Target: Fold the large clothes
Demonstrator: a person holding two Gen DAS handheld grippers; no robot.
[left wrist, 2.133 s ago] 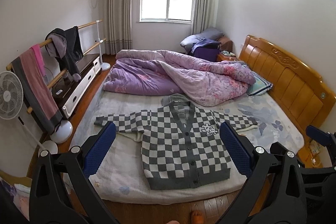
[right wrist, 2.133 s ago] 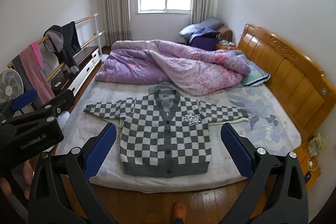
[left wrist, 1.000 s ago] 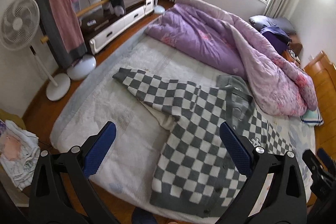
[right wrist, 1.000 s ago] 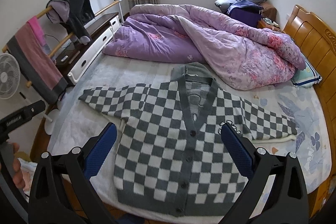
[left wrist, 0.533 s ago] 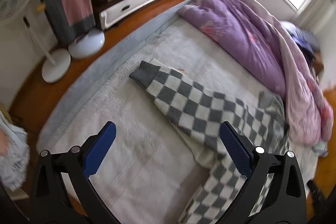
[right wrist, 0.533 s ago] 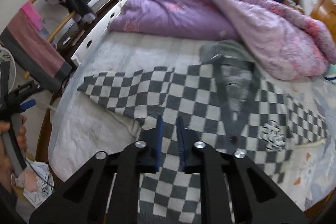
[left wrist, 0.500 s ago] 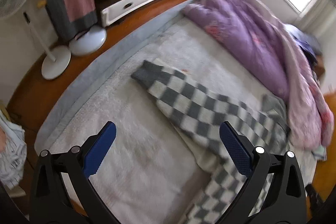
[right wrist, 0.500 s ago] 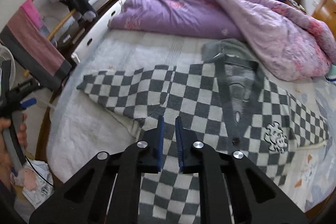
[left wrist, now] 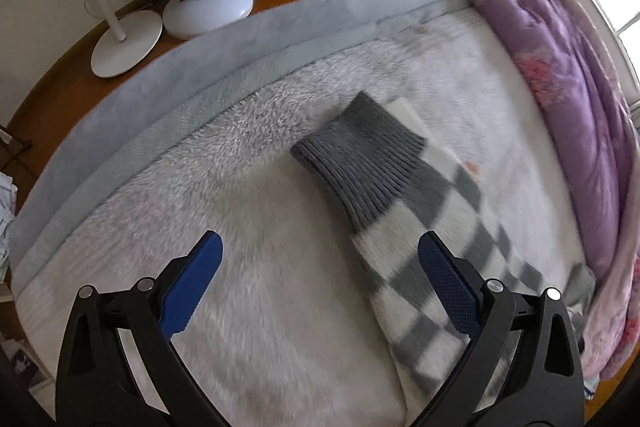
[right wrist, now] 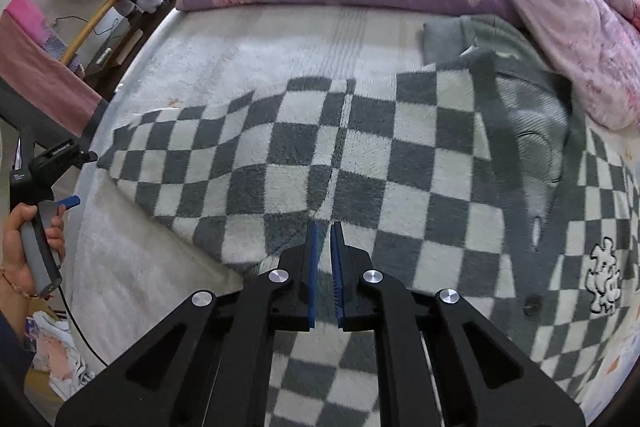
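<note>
The left gripper (left wrist: 318, 259) has dropped from a view of the whole room to just above the sleeve cuff (left wrist: 358, 157) (jaws wide throughout). The right gripper (right wrist: 324, 233) has closed nearly together and moved low over the cardigan (right wrist: 400, 163) by the armpit seam.

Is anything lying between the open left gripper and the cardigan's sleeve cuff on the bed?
Nothing visible does. The left gripper hangs open above bare white fleece bedding, and the grey ribbed sleeve cuff of the checkered cardigan lies flat just ahead of its fingers, uncovered. The purple duvet stays off to the side.
</note>
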